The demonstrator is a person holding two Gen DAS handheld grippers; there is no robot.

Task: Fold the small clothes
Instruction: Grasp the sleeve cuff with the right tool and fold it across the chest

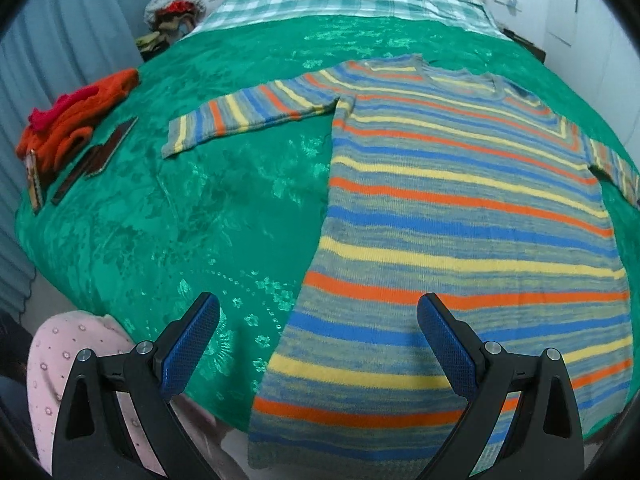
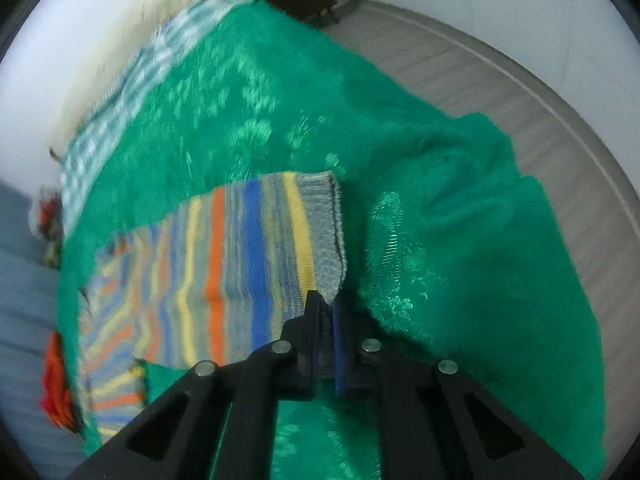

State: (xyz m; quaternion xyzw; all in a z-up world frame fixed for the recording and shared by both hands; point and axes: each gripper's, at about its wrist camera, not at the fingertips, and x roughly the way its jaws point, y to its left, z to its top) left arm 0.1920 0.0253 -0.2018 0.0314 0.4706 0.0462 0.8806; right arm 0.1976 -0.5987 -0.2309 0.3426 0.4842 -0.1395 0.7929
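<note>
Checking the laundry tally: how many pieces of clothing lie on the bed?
2: a striped sweater spread flat, and a crumpled red garment at the left edge. The red pile may hide more.

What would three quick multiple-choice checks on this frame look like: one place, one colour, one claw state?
1. Where does the orange garment lie relative to the striped sweater?
A. on top of it
B. apart from it, near the bedspread's left edge
C. under it

2. What colour is the bedspread?
A. green
B. purple
C. white

3. What is the right claw doing?
A. open above the pillow
B. shut on nothing
C. shut on the sweater's sleeve cuff

Answers:
1 B: bare bedspread separates them in the left wrist view.
2 A: green cloth fills both views.
3 C: the cuff's knit edge runs into the closed fingers. The left claw stands open over the sweater's hem.
</note>
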